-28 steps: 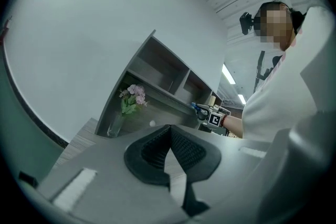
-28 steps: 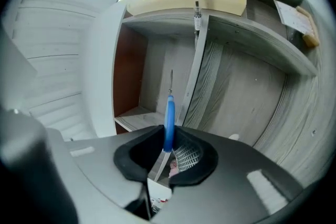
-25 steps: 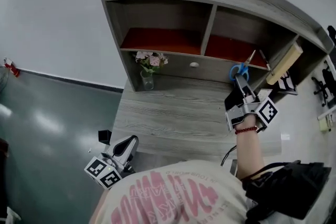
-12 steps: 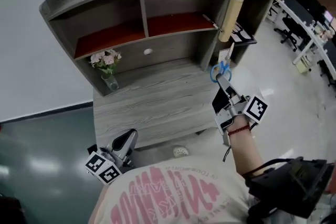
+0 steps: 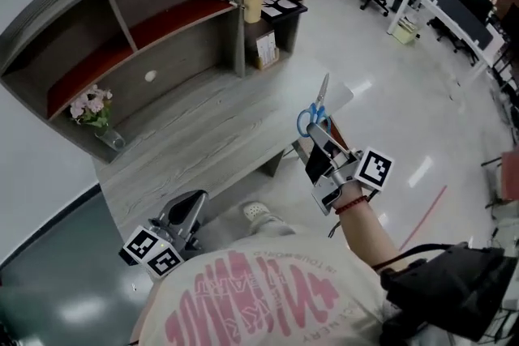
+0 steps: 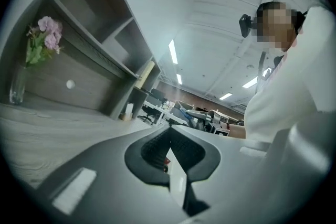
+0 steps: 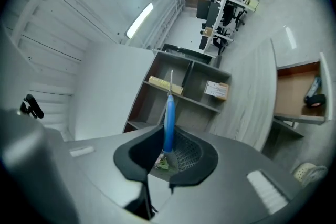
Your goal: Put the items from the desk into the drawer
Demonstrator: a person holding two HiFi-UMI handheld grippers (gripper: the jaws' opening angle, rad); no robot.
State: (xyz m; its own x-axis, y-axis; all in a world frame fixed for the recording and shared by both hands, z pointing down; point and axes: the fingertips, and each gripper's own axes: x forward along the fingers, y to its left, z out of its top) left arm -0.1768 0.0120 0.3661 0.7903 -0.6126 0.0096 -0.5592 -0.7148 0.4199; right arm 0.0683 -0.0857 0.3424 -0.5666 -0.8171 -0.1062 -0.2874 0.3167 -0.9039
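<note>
At the left, the left gripper (image 5: 188, 211) hangs low beside the desk (image 5: 203, 134), its jaws seemingly closed on nothing. The right gripper (image 5: 318, 143) clamps the blue-handled scissors (image 5: 315, 111), blades up, just off the desk's edge — the carrying step. Next they must go down into the open drawer (image 7: 295, 93) — only the right gripper view shows it, with a dark item, hard to identify, already inside.

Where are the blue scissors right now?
In the head view the blue scissors are at centre right, clamped in the right gripper, by the front right corner of the desk, with the blades pointing away from the person.
</note>
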